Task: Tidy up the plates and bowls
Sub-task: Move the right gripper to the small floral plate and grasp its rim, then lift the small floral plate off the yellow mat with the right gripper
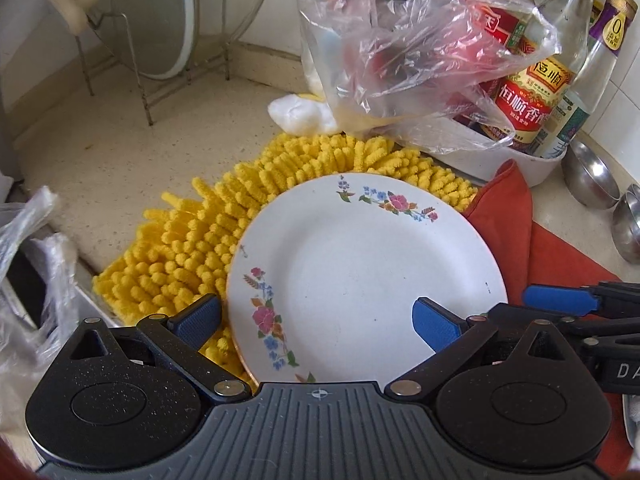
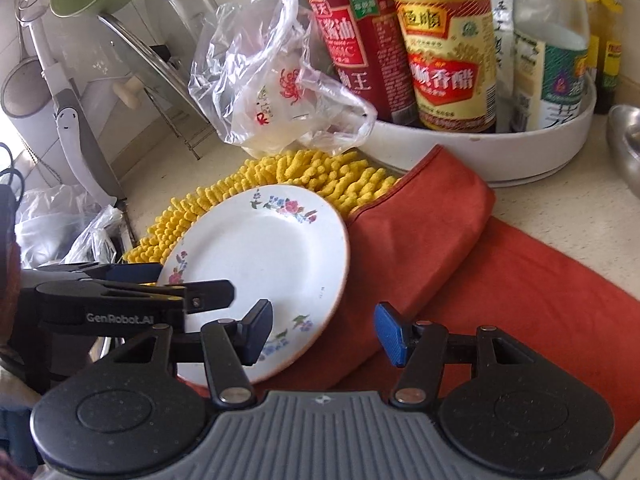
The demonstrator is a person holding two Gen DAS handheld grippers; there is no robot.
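A white plate with flower prints [image 1: 360, 264] lies on a yellow chenille mat [image 1: 208, 240] and the edge of an orange cloth [image 1: 560, 256]. My left gripper [image 1: 316, 320] is open just above the plate's near edge, one finger over the mat, one over the plate. My right gripper [image 2: 324, 332] is open and empty, its left finger over the plate [image 2: 264, 256], its right finger over the orange cloth [image 2: 460, 264]. Steel bowls [image 1: 592, 180] stand at the far right of the left wrist view.
A white tray [image 2: 500, 152] of sauce bottles stands behind the cloth, with a crumpled plastic bag [image 2: 272, 80] beside it. A wire rack with pot lids [image 1: 160, 28] stands at the back left. Plastic bags [image 1: 36, 264] lie at the left edge. A steel bowl [image 2: 624, 140] sits right.
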